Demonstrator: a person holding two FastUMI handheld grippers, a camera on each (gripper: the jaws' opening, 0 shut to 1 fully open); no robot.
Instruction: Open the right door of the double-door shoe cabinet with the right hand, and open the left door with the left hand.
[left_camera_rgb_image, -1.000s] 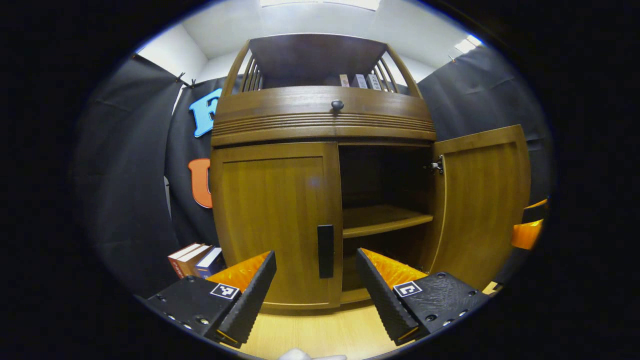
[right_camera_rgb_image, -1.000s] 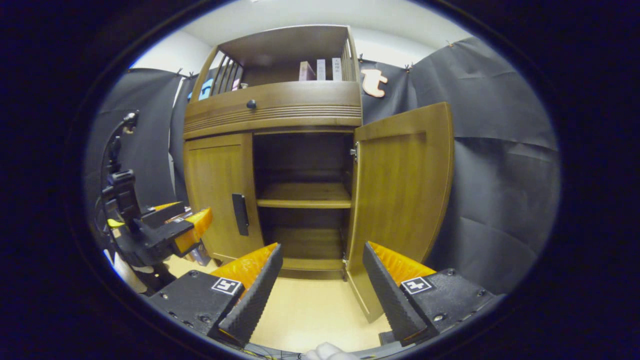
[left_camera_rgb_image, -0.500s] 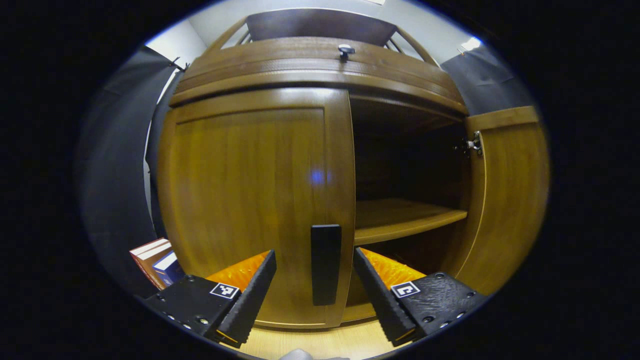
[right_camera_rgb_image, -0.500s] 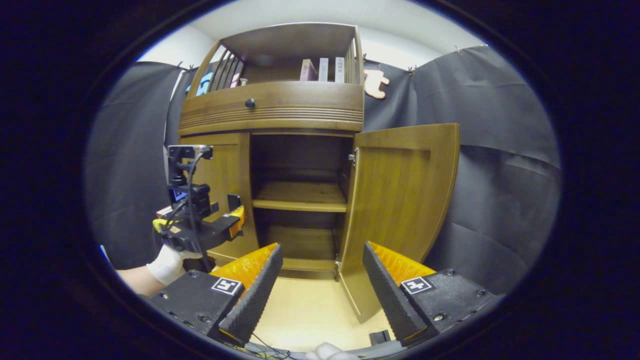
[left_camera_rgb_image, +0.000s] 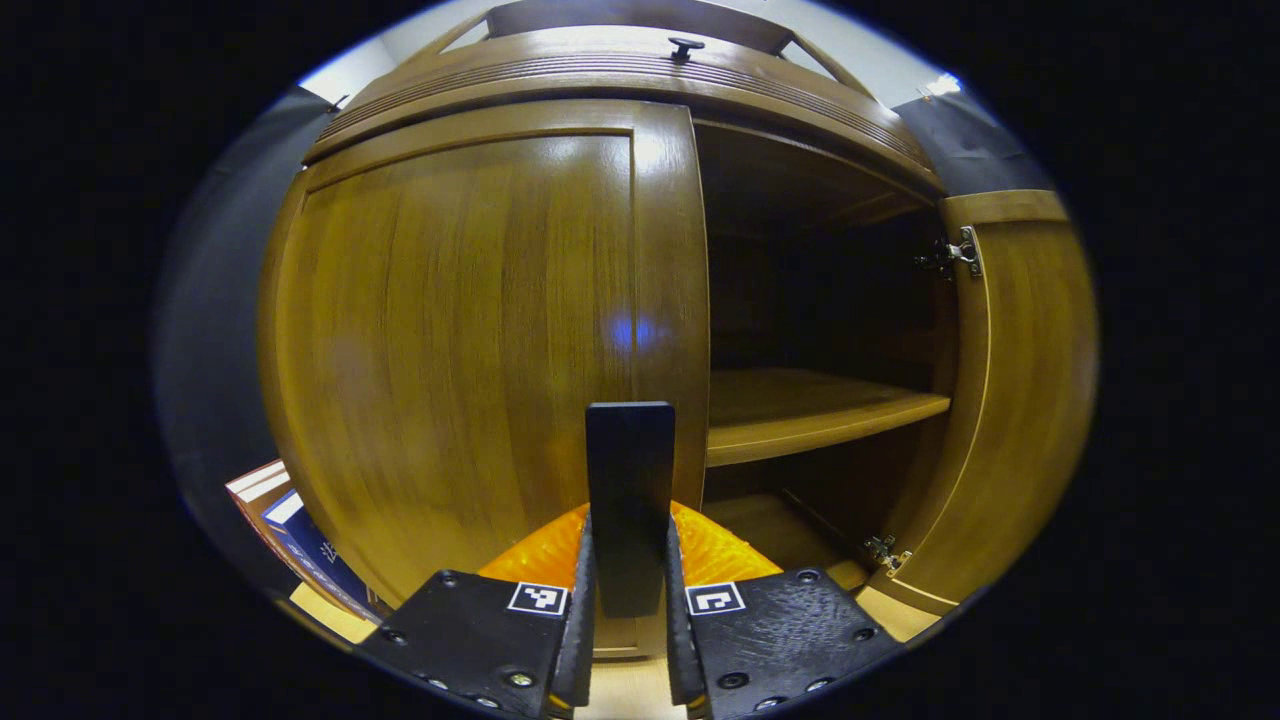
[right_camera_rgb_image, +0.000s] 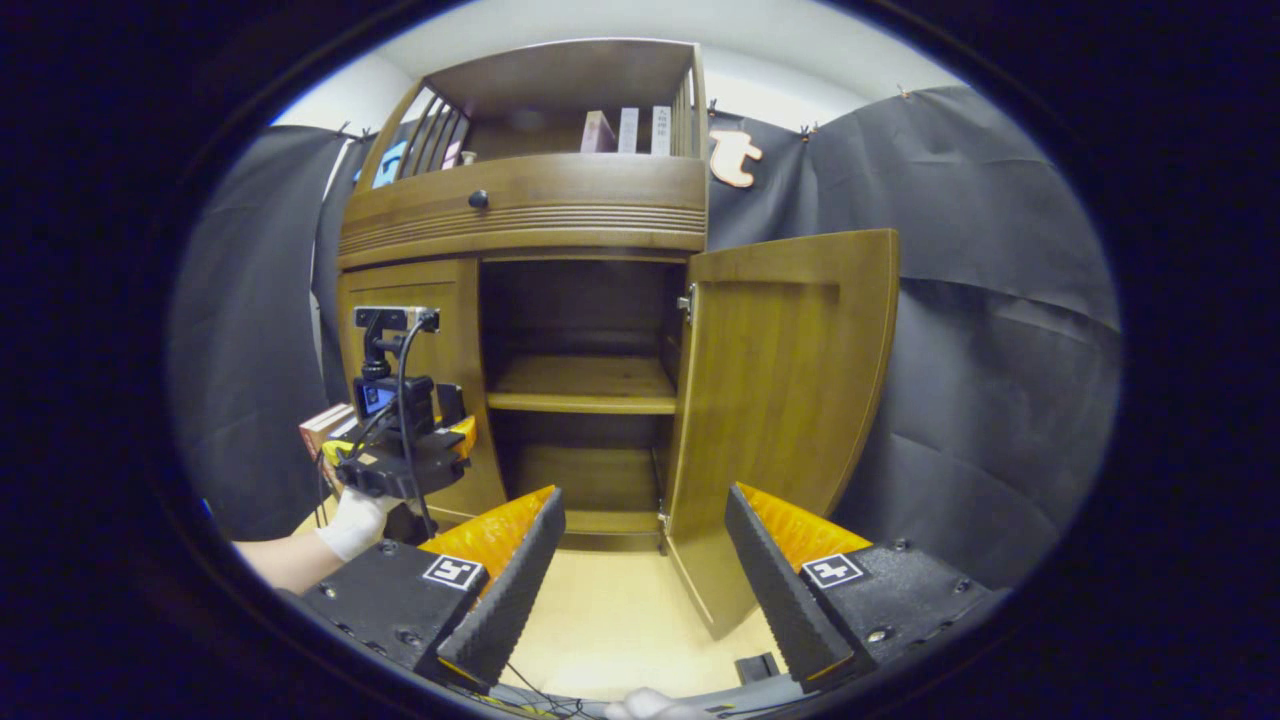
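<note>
The brown wooden shoe cabinet (right_camera_rgb_image: 530, 205) stands ahead. Its right door (right_camera_rgb_image: 780, 400) hangs swung open, showing a shelf (right_camera_rgb_image: 585, 385) inside. The left door (left_camera_rgb_image: 460, 330) lies flat against the cabinet front. A dark vertical handle (left_camera_rgb_image: 628, 480) runs down that door's right edge, and my left gripper (left_camera_rgb_image: 628, 620) is shut on the handle's lower part, one finger on each side. In the right gripper view the left gripper (right_camera_rgb_image: 455, 445) sits at the left door (right_camera_rgb_image: 405, 290), held by a gloved hand (right_camera_rgb_image: 350, 520). My right gripper (right_camera_rgb_image: 640, 590) hangs open, back from the cabinet, holding nothing.
Books (left_camera_rgb_image: 290, 520) lean on the floor by the cabinet's left side. A drawer with a round knob (right_camera_rgb_image: 478, 199) tops the doors, with books (right_camera_rgb_image: 625, 130) on the upper shelf. The open right door (left_camera_rgb_image: 1020, 380) juts out. Light wooden floor (right_camera_rgb_image: 620, 620) lies in front.
My left gripper went forward to the left door's handle and shut on it. My right gripper stayed open, drifting back slightly.
</note>
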